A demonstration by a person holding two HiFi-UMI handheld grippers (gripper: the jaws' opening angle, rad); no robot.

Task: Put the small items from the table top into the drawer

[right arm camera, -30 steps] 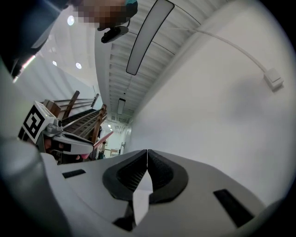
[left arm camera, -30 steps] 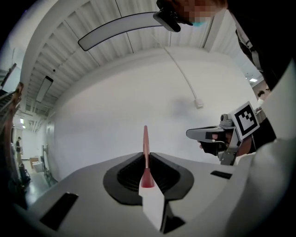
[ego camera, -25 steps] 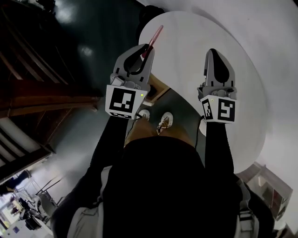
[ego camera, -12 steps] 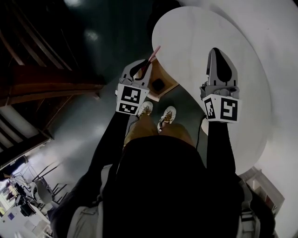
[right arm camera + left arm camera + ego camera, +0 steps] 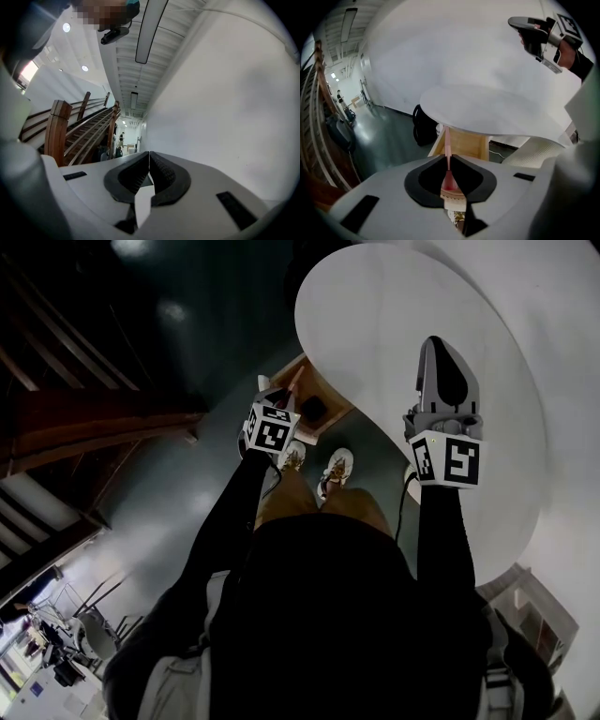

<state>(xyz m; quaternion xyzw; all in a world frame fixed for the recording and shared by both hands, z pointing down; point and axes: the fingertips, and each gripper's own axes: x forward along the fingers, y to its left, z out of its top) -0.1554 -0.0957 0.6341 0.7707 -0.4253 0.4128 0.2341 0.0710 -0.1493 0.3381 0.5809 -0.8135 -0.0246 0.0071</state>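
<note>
Clenched on a thin pink stick [image 5: 447, 140], the left claw [image 5: 449, 161] has dropped from the tabletop [image 5: 403, 334] to the open drawer [image 5: 465, 145], ready to let go.

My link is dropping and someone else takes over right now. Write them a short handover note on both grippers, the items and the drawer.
Left gripper: shut on a thin pink stick, aimed down at the open wooden drawer under the white table top.
Right gripper: shut, empty, above the table top.
Done: a dark item lies in the drawer.
Left: lower the stick into the drawer and release. No other small items show on the visible table top.
</note>
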